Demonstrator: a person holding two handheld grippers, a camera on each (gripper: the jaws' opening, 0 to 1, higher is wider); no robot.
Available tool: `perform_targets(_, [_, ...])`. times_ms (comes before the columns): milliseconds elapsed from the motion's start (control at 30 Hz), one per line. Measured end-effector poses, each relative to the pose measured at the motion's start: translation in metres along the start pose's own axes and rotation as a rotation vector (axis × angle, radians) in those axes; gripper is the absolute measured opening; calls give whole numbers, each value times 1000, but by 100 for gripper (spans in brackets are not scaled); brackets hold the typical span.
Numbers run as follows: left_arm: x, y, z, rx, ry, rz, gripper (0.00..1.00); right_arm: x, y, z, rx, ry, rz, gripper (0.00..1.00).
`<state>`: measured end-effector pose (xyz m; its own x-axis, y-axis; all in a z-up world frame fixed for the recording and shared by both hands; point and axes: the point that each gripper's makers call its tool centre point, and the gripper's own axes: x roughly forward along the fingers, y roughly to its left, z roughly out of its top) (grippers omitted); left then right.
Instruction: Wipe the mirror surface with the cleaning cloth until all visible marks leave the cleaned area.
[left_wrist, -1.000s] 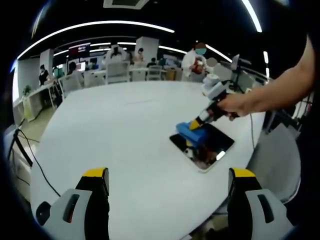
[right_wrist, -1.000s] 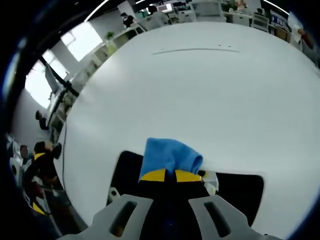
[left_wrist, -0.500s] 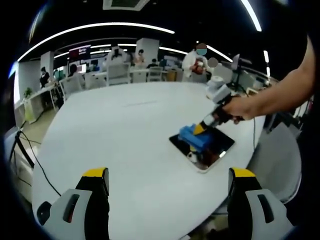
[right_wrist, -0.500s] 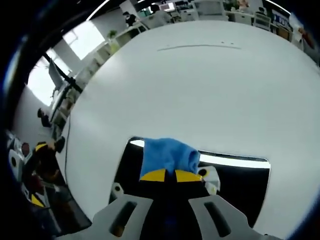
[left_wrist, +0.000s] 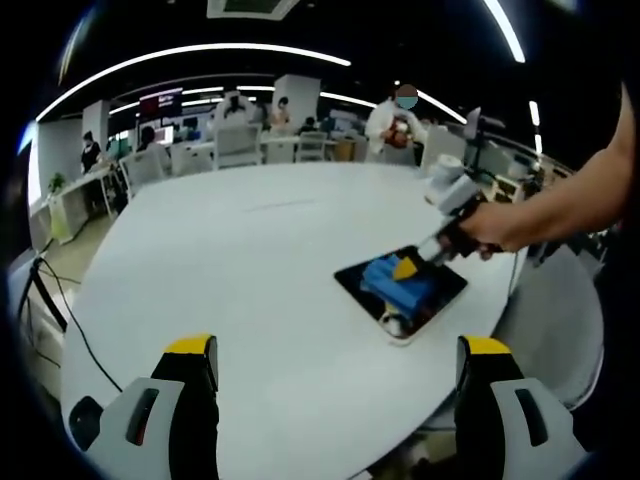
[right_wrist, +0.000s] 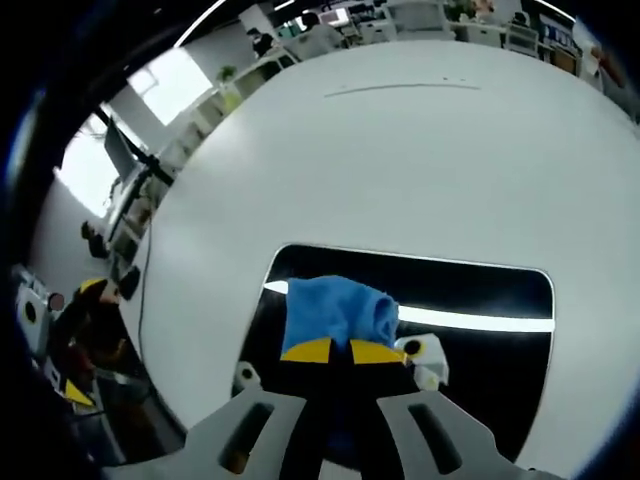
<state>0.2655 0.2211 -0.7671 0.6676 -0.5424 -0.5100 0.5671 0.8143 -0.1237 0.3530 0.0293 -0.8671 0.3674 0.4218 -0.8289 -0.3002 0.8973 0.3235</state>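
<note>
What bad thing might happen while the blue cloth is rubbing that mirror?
The mirror lies loose near the edge of the white table, and the left gripper hovers away from it, so a hard push might slide it toward the drop. The right gripper pinches the blue cloth close to the glass, so its fingers might scrape it.

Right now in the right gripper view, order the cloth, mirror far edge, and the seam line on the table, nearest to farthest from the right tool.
1. Cloth, held in the tool.
2. Mirror far edge, just beyond.
3. Seam line, far across the table.
</note>
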Motion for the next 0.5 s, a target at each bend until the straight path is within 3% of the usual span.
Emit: perform_targets(500, [5, -6, 0, -4, 7, -6, 100, -12, 12, -30, -25, -1, 24, 0])
